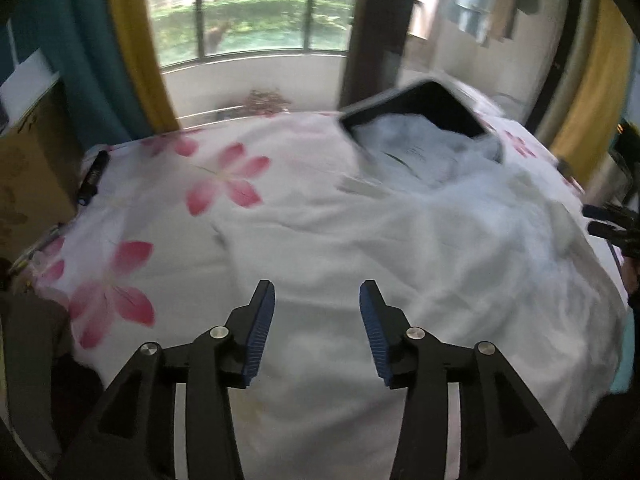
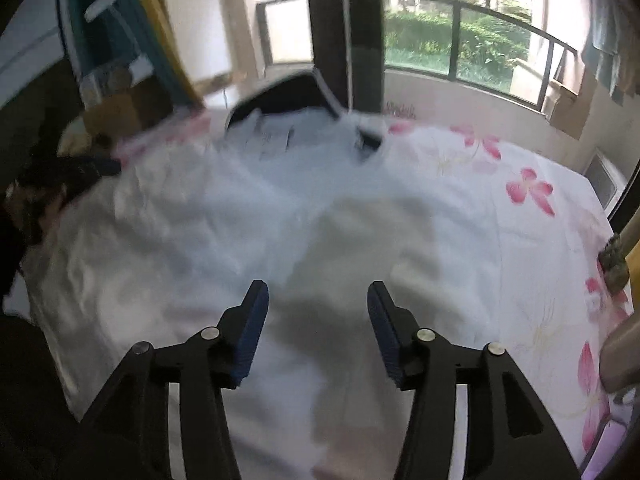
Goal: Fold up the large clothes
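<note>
Left gripper [image 1: 317,334] hangs with its jaws apart and empty over the near part of a white garment [image 1: 400,248], which lies rumpled across a flower-print sheet [image 1: 224,184] on what looks like a bed. Right gripper [image 2: 318,334], jaws likewise spread and holding nothing, hovers above the same garment [image 2: 248,240] from the other side; in the left view it shows only as dark tips at the far right edge [image 1: 608,222].

The cloth spreads outward from both grippers toward the window, its far end running up into a dark tilted bin [image 1: 424,108] (whether the cloth is inside it or merely draped against its mouth cannot be told, since both views are smeared by motion). A label or printed patch [image 2: 274,140] shows near that far end.

The garment reads as thin, light and limp: it puckers into soft ridges and holds no shape of its own. It will likely sag and slide on the smooth sheet rather than pivot, so a pinch at an edge or corner, one per gripper and well apart, looks the sound way to lift and square it. White on a mostly white sheet, its hem is hard to pick out, and a deep bite risks catching the sheet too.

A dark tube-like thing [image 1: 93,178] lies at the sheet's left margin.
</note>
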A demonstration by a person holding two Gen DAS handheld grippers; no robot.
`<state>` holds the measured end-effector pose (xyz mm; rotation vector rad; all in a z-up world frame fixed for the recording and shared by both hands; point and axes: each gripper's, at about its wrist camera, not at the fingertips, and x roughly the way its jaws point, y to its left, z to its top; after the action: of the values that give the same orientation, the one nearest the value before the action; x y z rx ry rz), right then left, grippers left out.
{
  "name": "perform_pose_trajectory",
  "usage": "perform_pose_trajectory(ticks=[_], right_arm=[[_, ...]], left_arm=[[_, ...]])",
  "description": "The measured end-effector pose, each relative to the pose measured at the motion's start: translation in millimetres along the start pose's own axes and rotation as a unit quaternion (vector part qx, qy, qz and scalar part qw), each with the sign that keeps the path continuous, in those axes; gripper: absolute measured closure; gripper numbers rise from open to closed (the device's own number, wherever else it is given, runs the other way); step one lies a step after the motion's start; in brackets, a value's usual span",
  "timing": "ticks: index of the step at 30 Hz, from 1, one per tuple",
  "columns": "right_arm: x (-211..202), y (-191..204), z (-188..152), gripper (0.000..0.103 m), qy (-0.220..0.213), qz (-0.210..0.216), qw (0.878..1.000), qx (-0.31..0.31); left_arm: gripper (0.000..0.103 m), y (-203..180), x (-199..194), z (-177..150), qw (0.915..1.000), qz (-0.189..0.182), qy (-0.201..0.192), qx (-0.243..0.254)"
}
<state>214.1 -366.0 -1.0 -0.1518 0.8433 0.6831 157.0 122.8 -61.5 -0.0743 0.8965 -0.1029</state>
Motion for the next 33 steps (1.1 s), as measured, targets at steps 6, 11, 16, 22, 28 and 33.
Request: perform_pose_trajectory(ticks=[6,11,16,22,28,33], right_arm=[[36.4,-39.1,21.3,0.051,0.018,-0.025,0.996,0.083],[61.8,-42.9,13.2,0.056,0.054,0.004,0.993,0.103],[65.9,-28.2,19.9,0.101,0.066,0.006,0.996,0.062],[39.2,-23.9,51.6,0.101,0.003,-0.024,0.999,0.04],[50.5,-38.0,60.9,0.101,0.005,-0.052,0.998,0.036],[70.9,-45.4,46.6,0.101,0.036,-0.064,0.996,0.053]], left_arm=[[0.055,30.1,34.7,16.2,0.9989,0.024,0.016,-0.036],[0.055,45.8,51.8,13.7,0.9981,0.012,0.018,-0.058],[0.101,43.2,52.9,15.8,0.9987,0.033,0.007,-0.039],[0.101,48.0,37.4,24.5,0.996,0.056,-0.04,-0.057],[0.1,49.0,54.5,20.3,0.9956,0.059,-0.006,-0.072],[0.092,50.7,55.3,18.5,0.9947,0.055,-0.002,-0.087]])
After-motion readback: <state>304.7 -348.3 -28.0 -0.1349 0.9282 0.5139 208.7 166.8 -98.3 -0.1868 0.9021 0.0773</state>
